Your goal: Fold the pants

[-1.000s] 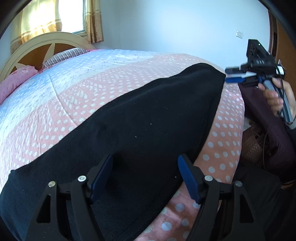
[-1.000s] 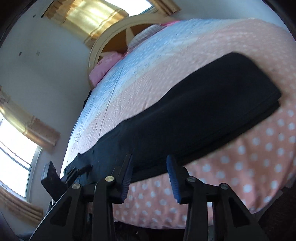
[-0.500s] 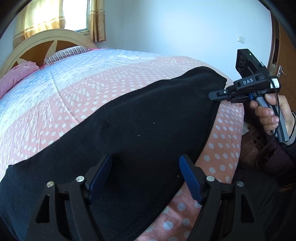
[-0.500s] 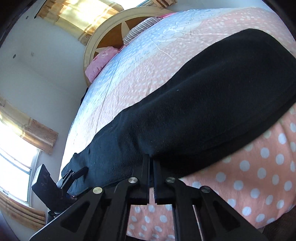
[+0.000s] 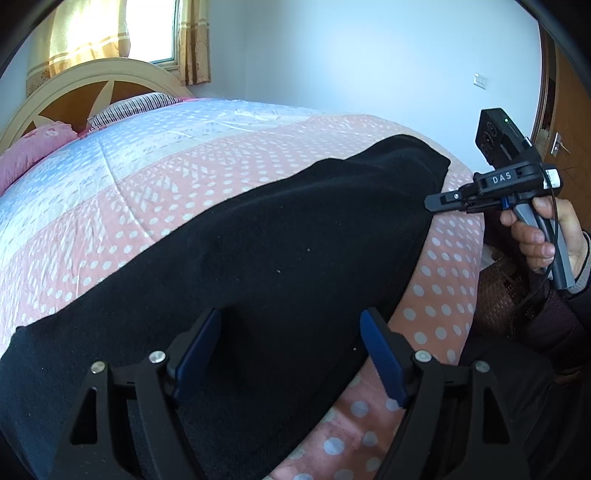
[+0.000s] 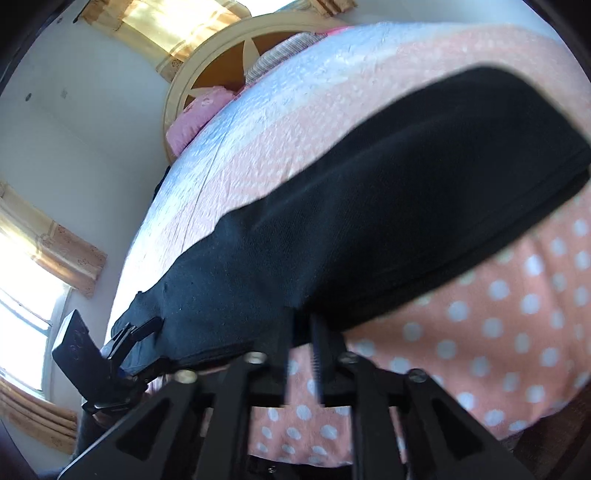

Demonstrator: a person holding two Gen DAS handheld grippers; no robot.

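Observation:
Black pants lie folded lengthwise along the near edge of a bed, also seen in the right wrist view. My left gripper is open, its blue-padded fingers spread over the near end of the pants. My right gripper is shut on the near edge of the pants at the other end; it also shows in the left wrist view, closed against the fabric's edge. The left gripper appears in the right wrist view at the far end of the pants.
The bed has a pink polka-dot and pale blue quilt, a cream headboard, and pink pillows. Curtained windows stand behind the bed. A door is at the right.
My right gripper moved in to the pants' edge and closed on it, then lifted it slightly. My left gripper stayed open and shifted only a little.

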